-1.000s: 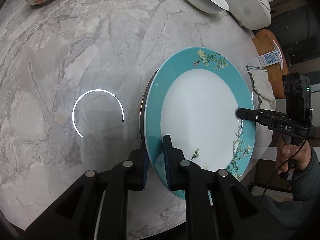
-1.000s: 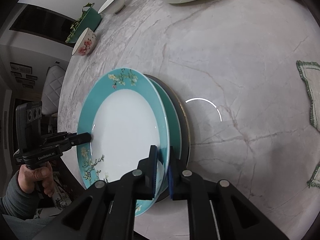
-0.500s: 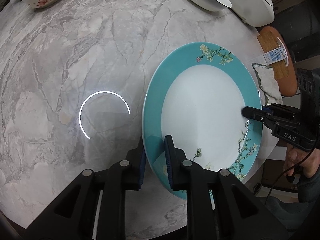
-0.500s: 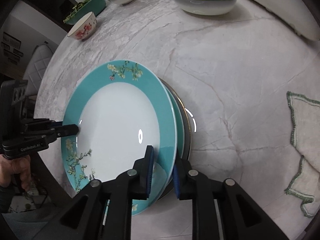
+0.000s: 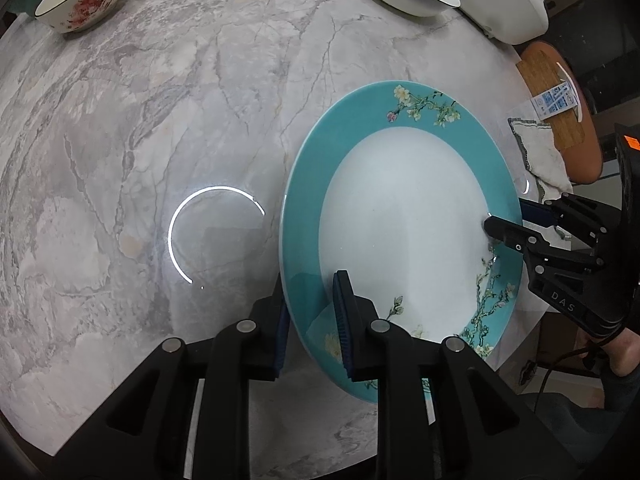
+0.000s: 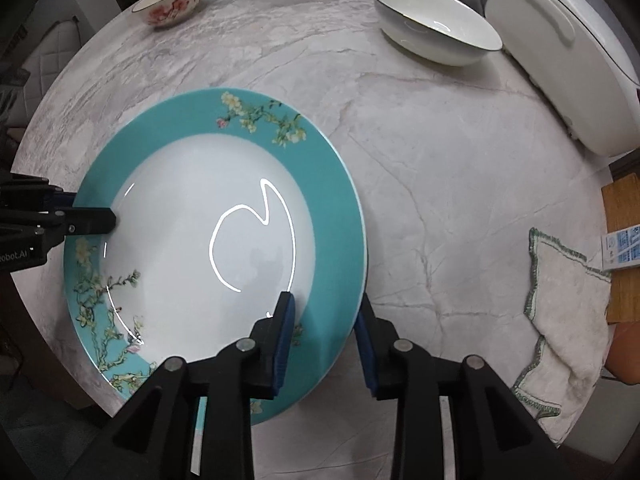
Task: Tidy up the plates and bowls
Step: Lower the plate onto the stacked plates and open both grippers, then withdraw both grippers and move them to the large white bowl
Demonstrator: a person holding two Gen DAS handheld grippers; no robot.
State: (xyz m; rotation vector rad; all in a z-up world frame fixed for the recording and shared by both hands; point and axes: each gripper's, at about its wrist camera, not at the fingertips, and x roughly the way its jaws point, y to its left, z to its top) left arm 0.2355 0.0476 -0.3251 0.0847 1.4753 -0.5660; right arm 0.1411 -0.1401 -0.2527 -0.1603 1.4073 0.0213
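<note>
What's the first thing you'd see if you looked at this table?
A big teal plate with yellow blossoms, lying near the marble table's front edge. Both tools straddle its rim, the left tool and right tool, jaws opening. Behind sit a flowered bowl and a white bowl.

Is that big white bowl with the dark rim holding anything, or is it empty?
Empty. The right wrist view looks into the white bowl and shows only its bare glossy inside with a light glint, nothing in it.

"DAS" in pale letters on the right gripper [image 5: 502,224] body, seen from the left wrist. "obot.AI", start cut off, on the left gripper [image 6: 94,216] body at the right-wrist view's left edge. Blue-white label [image 5: 554,100] beyond the plate: print unreadable.
</note>
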